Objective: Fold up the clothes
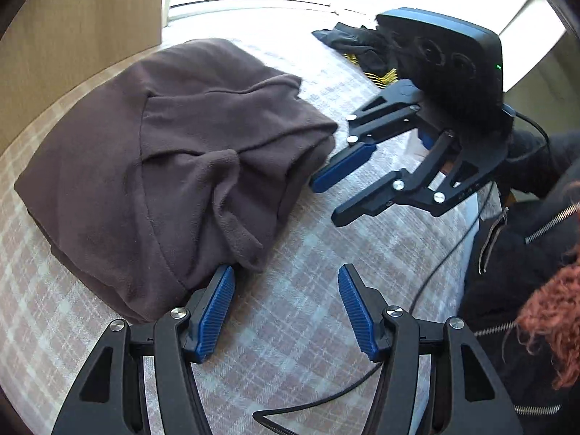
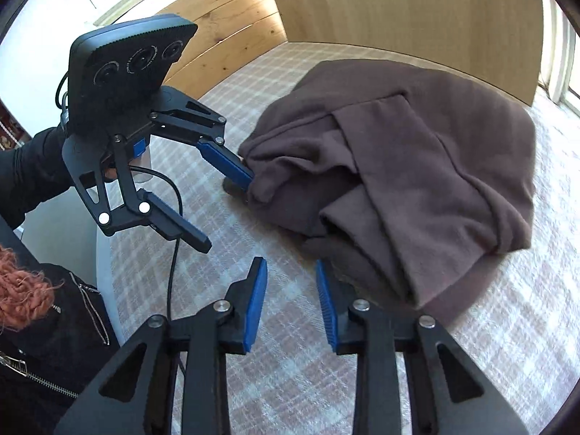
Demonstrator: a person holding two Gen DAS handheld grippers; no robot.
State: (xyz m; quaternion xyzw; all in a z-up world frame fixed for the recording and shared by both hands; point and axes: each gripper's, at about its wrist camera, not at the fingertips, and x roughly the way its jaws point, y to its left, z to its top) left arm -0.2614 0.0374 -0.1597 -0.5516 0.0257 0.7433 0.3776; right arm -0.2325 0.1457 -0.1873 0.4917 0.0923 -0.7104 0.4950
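Note:
A brown fleece garment (image 1: 174,166) (image 2: 417,166) lies folded in a loose bundle on a plaid cover (image 1: 326,246) (image 2: 507,326). In the left wrist view my left gripper (image 1: 286,268) is open at the bundle's near edge. Its left pad (image 1: 217,311) rests against the fleece and nothing is between the jaws. From the right wrist view the left gripper (image 2: 226,214) has one finger touching the fleece's left corner. My right gripper (image 2: 289,262) (image 1: 326,201) stands with a narrower gap, also with nothing in it. Its right pad (image 2: 326,297) sits beside the bundle's near edge.
A wooden panel (image 1: 72,36) (image 2: 398,0) borders the far side of the cover. Dark clothes with yellow stripes (image 1: 362,54) lie further back. A person in a black zipped jacket (image 1: 525,253) (image 2: 43,326) stands at the cover's edge. A black cable (image 1: 435,272) (image 2: 174,253) trails across it.

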